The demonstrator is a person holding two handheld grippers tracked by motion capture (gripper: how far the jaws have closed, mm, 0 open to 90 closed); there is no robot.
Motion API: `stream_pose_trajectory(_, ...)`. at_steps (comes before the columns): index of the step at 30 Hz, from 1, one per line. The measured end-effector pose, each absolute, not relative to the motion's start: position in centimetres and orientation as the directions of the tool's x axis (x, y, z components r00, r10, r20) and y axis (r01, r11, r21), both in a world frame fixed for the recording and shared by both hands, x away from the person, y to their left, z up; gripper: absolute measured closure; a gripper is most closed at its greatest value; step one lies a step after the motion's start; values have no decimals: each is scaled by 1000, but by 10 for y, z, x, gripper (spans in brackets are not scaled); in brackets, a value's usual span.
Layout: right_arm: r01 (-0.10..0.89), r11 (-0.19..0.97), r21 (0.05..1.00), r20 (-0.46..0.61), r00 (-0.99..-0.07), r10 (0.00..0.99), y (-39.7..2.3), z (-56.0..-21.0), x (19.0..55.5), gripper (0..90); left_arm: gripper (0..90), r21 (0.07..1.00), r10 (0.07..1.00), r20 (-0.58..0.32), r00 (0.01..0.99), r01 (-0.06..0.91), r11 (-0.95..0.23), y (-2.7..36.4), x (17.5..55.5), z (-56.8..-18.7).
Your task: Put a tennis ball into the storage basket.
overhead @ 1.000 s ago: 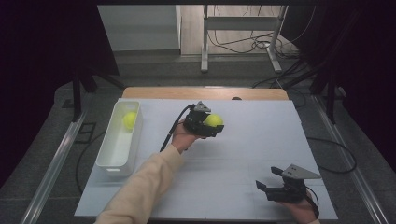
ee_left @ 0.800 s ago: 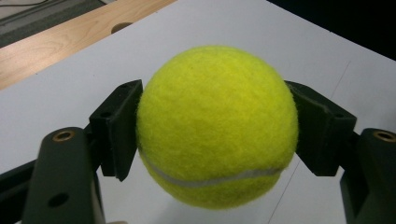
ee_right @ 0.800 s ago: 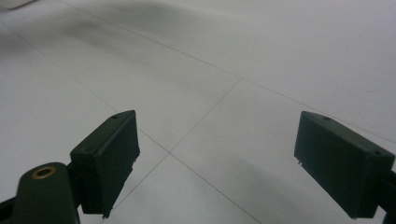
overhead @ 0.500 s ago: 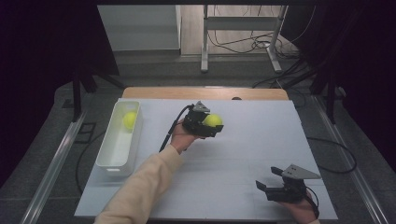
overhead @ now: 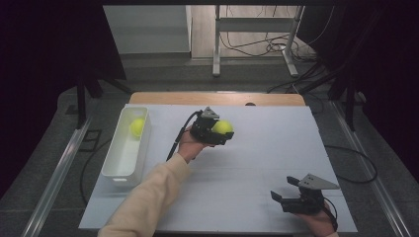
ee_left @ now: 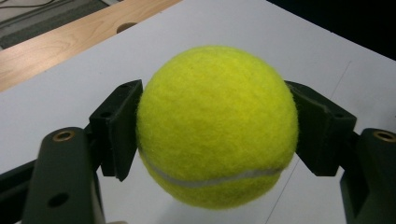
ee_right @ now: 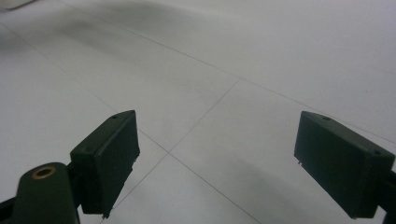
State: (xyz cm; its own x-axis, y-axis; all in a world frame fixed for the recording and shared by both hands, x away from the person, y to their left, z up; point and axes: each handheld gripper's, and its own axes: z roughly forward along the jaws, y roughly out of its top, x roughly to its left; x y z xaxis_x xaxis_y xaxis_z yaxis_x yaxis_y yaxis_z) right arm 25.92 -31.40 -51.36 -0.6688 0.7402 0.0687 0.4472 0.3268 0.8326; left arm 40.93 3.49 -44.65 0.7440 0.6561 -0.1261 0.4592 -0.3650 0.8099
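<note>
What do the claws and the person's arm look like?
Both claws, left claw and right claw, are black with two flat, blocky jaws and brass-ringed screw holes. Each carries a grey three-cornered plate on top. A black cable trails from the left one. The left arm wears a cream sleeve.

On the table (overhead: pixel 257 168), toward its left edge: a bin (overhead: pixel 124 148), lying lengthwise front to back. In the bin's far end: a ball (overhead: pixel 137 127). Right of the bin, near the table's middle and toward the far side: the left gripper (overhead: pixel 217 133), with a second ball (overhead: pixel 222 127) between its jaws, off the surface. At the near right corner, well apart from both: the right gripper (overhead: pixel 286 193), low over bare table.
</note>
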Motion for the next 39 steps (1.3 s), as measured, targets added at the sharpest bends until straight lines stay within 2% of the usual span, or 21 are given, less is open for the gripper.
stream_pose_trajectory(39, 446, 326, 833, 69, -669, 740, -314, -514, 259, 144, 261, 822, 667, -124, 735, 452, -345, 47, 404, -440)
